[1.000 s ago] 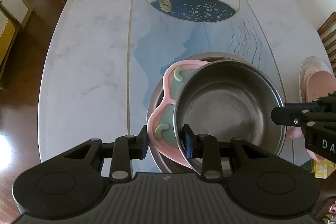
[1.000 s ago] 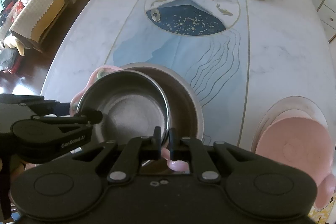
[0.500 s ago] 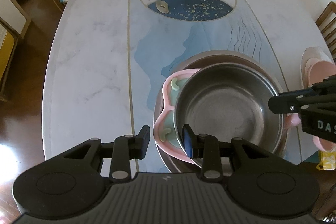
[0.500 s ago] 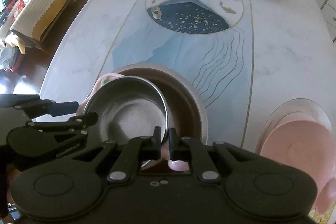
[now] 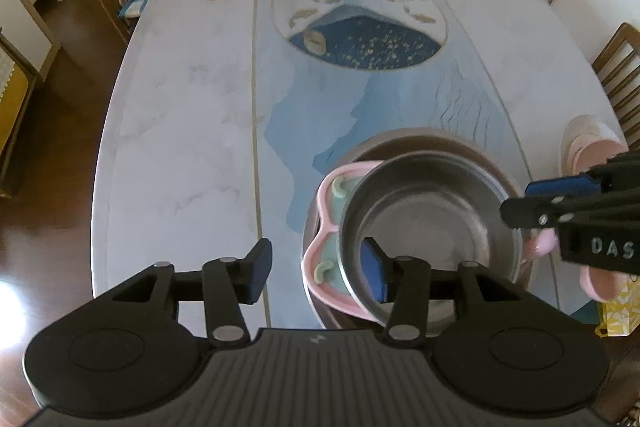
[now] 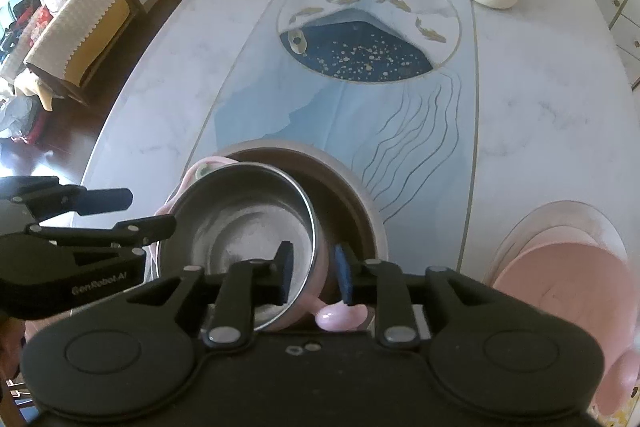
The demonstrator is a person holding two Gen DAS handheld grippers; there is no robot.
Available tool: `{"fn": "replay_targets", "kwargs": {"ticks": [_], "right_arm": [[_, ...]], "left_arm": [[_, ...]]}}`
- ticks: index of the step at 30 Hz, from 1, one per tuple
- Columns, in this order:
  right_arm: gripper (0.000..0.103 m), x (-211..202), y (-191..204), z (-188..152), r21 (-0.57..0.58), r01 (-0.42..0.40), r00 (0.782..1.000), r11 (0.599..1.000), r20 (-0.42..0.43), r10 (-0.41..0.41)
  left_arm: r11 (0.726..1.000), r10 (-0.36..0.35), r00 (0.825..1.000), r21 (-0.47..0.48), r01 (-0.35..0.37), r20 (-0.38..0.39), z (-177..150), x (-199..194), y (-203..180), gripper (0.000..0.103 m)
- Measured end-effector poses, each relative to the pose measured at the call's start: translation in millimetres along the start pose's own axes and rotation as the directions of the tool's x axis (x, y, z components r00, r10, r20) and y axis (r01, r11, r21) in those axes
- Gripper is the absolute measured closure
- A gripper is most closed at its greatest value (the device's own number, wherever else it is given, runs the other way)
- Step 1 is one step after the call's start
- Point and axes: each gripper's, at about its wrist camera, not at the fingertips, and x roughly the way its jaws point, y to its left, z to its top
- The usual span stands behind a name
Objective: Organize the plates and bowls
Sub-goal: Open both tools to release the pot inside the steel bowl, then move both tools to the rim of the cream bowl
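both letting go: left claw point(image 5: 316, 269) and right claw point(image 6: 313, 273) opening, pads now clear of the steel bowl point(image 5: 432, 227)'s rim. bowl left tilted on pink divided plate point(image 5: 326, 227) inside larger bowl point(image 6: 344, 183) on tabletop point(image 5: 192, 131); stacking seemingly done.

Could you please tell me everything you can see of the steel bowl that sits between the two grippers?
The steel bowl is round, shiny metal, empty and slightly tilted. It rests on a pink divided plate inside a larger brown bowl. The left gripper and right gripper straddle opposite sides of its rim, jaws opening, pads apparently clear of it.
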Motion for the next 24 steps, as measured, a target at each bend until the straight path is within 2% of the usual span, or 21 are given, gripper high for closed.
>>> {"fn": "replay_targets", "kwargs": {"ticks": [6, 10, 12, 19, 22, 24], "right_arm": [[0.074, -9, 2, 0, -0.016, -0.011, 1.0, 1.0, 0.016, 0.011], [0.07, -20, -2, 4, -0.024, -0.013, 0.999, 1.0, 0.044, 0.014], [0.069, -27, -7, 7, -0.025, -0.011, 0.998, 1.0, 0.06, 0.013], [0.055, -54, -29, 24, -0.014, -0.001, 0.992, 1.0, 0.128, 0.003], [0.052, -63, -40, 33, -0.005, 0.007, 0.988, 1.0, 0.155, -0.006], [0.05, -67, -49, 39, 0.001, 0.009, 0.985, 1.0, 0.172, -0.009]], "left_arm": [[0.999, -0.021, 0.999, 0.027, 0.02, 0.046, 9, -15, -11, 0.055], [0.999, -0.032, 0.996, 0.036, 0.029, 0.086, 19, -24, -17, 0.047], [0.999, -0.039, 0.993, 0.042, 0.035, 0.111, 24, -29, -20, 0.047], [0.997, -0.06, 0.981, 0.06, 0.05, 0.183, 48, -43, -33, 0.046], [0.997, -0.062, 0.974, 0.058, 0.051, 0.216, 62, -47, -41, 0.039], [0.996, -0.071, 0.968, 0.063, 0.057, 0.241, 71, -50, -46, 0.038]]}}
